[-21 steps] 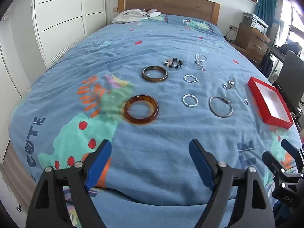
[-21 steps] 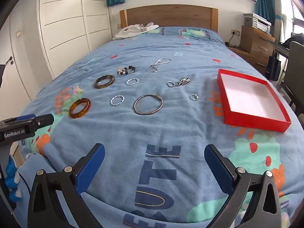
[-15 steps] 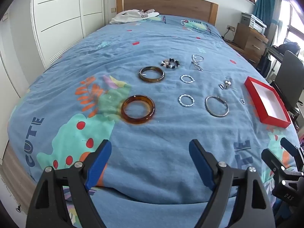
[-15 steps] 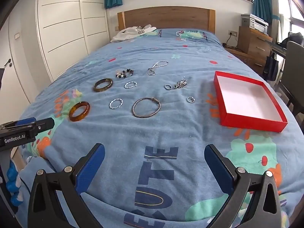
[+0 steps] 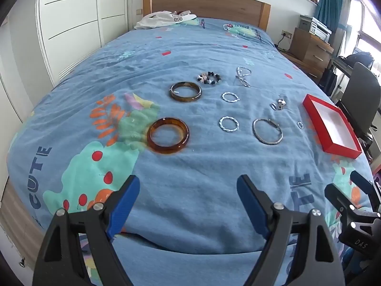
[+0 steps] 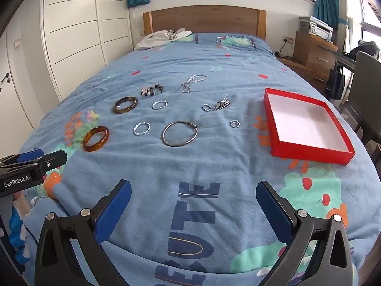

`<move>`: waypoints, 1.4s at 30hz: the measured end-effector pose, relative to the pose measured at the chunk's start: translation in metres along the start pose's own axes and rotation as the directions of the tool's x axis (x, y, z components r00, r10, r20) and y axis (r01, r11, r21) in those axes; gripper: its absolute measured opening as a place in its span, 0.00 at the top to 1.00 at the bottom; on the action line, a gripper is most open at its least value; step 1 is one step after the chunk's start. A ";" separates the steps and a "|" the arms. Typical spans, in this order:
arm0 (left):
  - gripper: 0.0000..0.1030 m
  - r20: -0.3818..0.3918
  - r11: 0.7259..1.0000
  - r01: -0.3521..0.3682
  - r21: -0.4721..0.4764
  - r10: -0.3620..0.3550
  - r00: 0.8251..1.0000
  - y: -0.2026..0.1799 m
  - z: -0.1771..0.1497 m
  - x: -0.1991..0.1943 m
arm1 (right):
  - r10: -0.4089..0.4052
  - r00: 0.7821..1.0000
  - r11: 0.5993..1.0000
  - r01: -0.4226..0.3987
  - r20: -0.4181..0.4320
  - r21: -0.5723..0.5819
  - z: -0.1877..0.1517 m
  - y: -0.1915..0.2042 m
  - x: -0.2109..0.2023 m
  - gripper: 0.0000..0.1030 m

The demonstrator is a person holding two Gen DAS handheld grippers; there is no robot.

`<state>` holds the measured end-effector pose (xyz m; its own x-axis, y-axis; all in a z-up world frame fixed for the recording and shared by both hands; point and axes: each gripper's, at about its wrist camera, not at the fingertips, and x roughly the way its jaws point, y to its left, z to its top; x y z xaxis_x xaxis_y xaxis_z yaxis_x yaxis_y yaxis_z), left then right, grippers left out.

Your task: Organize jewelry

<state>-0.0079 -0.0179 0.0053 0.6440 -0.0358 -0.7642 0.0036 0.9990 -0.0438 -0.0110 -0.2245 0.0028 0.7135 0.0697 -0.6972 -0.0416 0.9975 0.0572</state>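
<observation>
Several pieces of jewelry lie on the blue bedspread: an amber bangle, a dark brown bangle, a thin silver bangle, twisted silver rings, a beaded bracelet, a chain and small rings. An empty red box sits to the right. My left gripper is open, near the bed's foot, short of the amber bangle. My right gripper is open and empty over the "CUTE" print.
White clothing lies by the wooden headboard. White wardrobe doors line the left side. A wooden dresser and a chair stand to the right of the bed.
Both grippers have pulled back and risen slightly, so the jewelry and box appear a little farther away. Nothing on the bed has moved.
</observation>
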 end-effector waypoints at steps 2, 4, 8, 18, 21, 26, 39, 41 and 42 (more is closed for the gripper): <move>0.19 -0.003 1.000 0.005 0.001 -0.005 1.000 -0.002 -0.001 0.002 | 0.002 1.000 1.000 -0.002 -0.006 0.001 -0.001 0.000 0.002 0.01; 0.19 -0.004 1.000 0.007 0.002 -0.007 1.000 -0.004 -0.002 0.003 | 0.000 1.000 1.000 0.000 -0.006 -0.001 -0.002 0.000 0.003 0.01; 0.19 -0.003 1.000 0.015 0.005 -0.015 1.000 -0.003 -0.002 0.004 | -0.017 1.000 1.000 0.017 -0.015 0.000 -0.003 0.000 0.006 0.01; 0.19 0.031 1.000 -0.013 0.011 0.013 0.999 -0.008 0.001 0.004 | -0.033 0.999 0.999 0.033 -0.003 0.008 0.004 -0.002 0.007 0.01; 0.19 0.032 1.000 -0.011 0.006 0.011 0.999 -0.007 0.000 0.006 | -0.042 0.999 0.999 0.042 -0.011 0.010 0.005 -0.002 0.009 0.01; 0.19 0.040 1.000 -0.006 0.010 0.006 0.999 -0.007 0.001 0.008 | -0.046 0.998 0.998 0.047 -0.030 0.029 0.007 -0.005 0.013 0.01; 0.19 0.042 1.000 -0.010 0.010 0.009 0.999 0.002 0.003 0.020 | -0.048 0.999 0.999 0.049 -0.026 0.020 0.024 -0.011 0.012 0.01; 0.19 0.044 1.000 -0.005 0.004 0.005 0.999 0.004 0.004 0.021 | -0.049 0.998 0.998 0.049 -0.029 0.024 0.025 -0.012 0.014 0.01; 0.19 0.044 1.000 -0.001 0.001 0.001 0.999 0.004 0.004 0.021 | -0.048 0.998 0.998 0.049 -0.032 0.025 0.025 -0.013 0.015 0.01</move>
<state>0.0092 -0.0145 -0.0083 0.6770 -0.0339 -0.7352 0.0040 0.9991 -0.0424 0.0175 -0.2364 0.0098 0.6923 0.0216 -0.7213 0.0113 0.9991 0.0409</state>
